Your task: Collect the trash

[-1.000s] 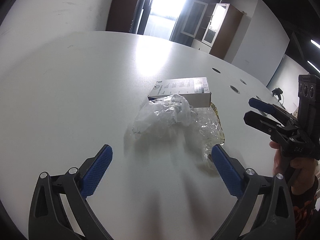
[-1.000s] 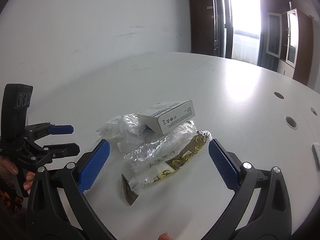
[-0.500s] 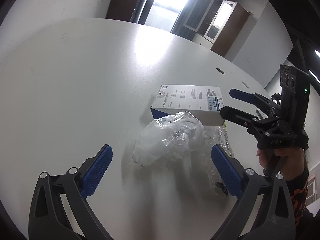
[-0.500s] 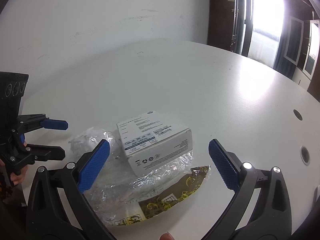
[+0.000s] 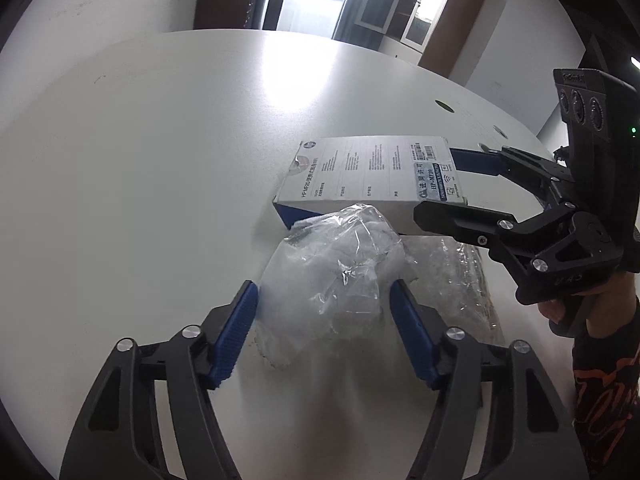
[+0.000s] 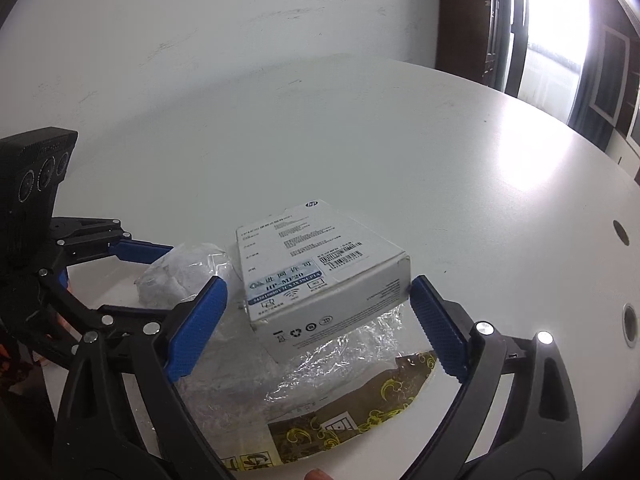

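A crumpled clear plastic bag [image 5: 332, 280] lies on the white table [image 5: 160, 160] between the blue pads of my left gripper [image 5: 324, 320]. Its jaws are closing, and the pads sit right at the bag's sides. Behind the bag lies a white printed box [image 5: 372, 176]. My right gripper [image 6: 316, 320] straddles the near end of that box [image 6: 320, 272] with its jaws closing. The right pad [image 6: 436, 328] touches the box's corner, and a gap shows at the left pad [image 6: 196, 324]. A flat clear wrapper with brown and yellow print [image 6: 360, 408] lies under the box.
The table [image 6: 360, 140] is wide and white, with round holes [image 6: 622, 232] at its far right side. A white wall stands behind it, with dark doors and a cabinet [image 5: 440, 28] beyond. A person's hand [image 5: 560, 312] holds the right gripper [image 5: 464, 188].
Both grippers moved forward onto the trash pile. The left jaws narrowed a lot around the crumpled bag. The right jaws narrowed a little around the box.
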